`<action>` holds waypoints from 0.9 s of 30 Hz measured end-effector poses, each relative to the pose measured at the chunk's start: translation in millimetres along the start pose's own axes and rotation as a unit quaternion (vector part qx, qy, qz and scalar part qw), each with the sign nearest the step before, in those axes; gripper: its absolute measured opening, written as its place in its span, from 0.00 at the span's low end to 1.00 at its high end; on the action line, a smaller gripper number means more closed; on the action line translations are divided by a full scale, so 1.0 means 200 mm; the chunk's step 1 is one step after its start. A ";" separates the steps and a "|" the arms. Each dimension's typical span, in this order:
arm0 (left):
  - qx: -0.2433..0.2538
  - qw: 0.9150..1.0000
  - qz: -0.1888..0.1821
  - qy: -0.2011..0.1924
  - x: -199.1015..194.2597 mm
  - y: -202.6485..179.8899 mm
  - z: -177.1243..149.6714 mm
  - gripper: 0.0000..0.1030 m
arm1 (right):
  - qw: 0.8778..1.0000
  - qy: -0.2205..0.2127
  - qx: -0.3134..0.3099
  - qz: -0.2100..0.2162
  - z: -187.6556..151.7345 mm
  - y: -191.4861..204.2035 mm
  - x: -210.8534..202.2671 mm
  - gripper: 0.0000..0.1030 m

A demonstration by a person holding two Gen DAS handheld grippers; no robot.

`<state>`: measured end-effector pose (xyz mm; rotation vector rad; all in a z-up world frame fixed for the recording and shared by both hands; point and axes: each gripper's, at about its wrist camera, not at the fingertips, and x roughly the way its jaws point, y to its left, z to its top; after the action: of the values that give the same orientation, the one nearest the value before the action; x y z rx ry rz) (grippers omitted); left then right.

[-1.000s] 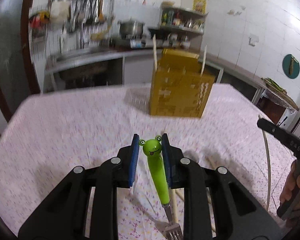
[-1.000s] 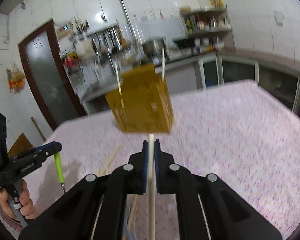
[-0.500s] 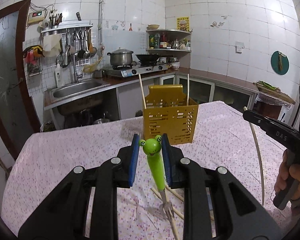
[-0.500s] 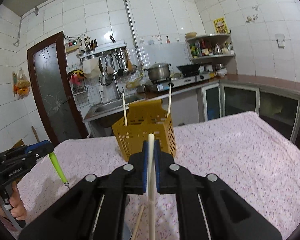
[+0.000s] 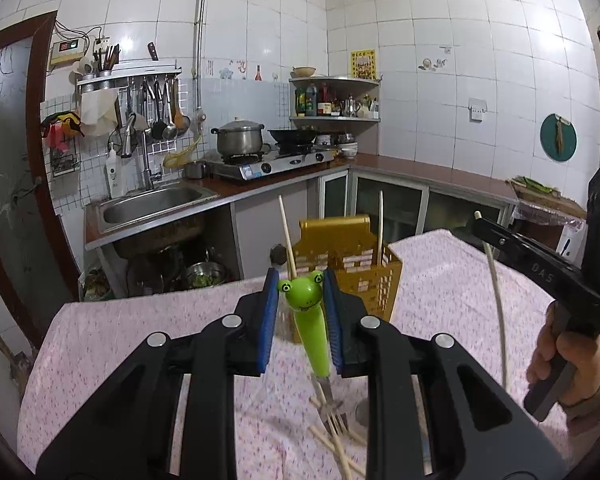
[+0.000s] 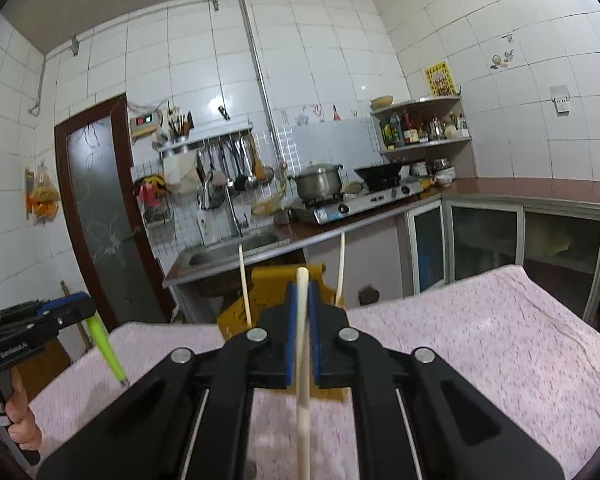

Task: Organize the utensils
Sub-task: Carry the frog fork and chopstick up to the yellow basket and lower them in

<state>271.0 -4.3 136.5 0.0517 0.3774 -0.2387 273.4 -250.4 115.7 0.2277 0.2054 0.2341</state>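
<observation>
My left gripper (image 5: 300, 280) is shut on a green frog-handled fork (image 5: 312, 320), tines hanging down above the table. The yellow perforated utensil holder (image 5: 356, 264) stands beyond it on the pink tablecloth, with two pale chopsticks (image 5: 287, 236) upright in it. At the right of the left wrist view my right gripper (image 5: 480, 220) holds a cream chopstick (image 5: 498, 304) that dangles downward. In the right wrist view that gripper (image 6: 302, 292) is shut on the chopstick (image 6: 303, 360), in front of the holder (image 6: 236, 316). The left gripper (image 6: 80, 308) with the fork (image 6: 108, 348) shows at the left there.
Several loose chopsticks (image 5: 336, 440) lie on the tablecloth (image 5: 140, 340) below the fork. Behind the table run a counter with a sink (image 5: 152, 200), a stove with a pot (image 5: 238, 140) and a corner shelf of bottles (image 5: 332, 100). A dark door (image 6: 96, 208) stands at the left.
Both grippers have risen with their utensils and tilted up. The holder now sits lower and smaller in both views, and more of the kitchen wall shows.
</observation>
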 end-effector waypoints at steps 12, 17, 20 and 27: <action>0.007 0.999 -0.004 -0.032 0.19 -0.03 0.32 0.21 | 0.992 -0.123 0.005 0.018 0.24 0.03 0.18 0.06; 0.017 0.999 -0.002 -0.041 0.28 -0.06 0.43 0.21 | 0.982 -0.186 -0.002 0.001 0.32 0.07 0.25 0.06; 0.019 0.998 0.002 -0.051 0.32 -0.06 0.49 0.21 | 0.976 -0.219 -0.002 -0.007 0.37 0.10 0.31 0.06; 0.032 0.996 0.020 -0.077 0.46 -0.07 0.58 0.21 | 0.965 -0.256 0.000 -0.046 0.38 0.11 0.43 0.06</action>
<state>392.4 -50.0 210.2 0.1038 0.2144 -0.2146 367.9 -222.5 178.6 0.2707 -0.2977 0.0763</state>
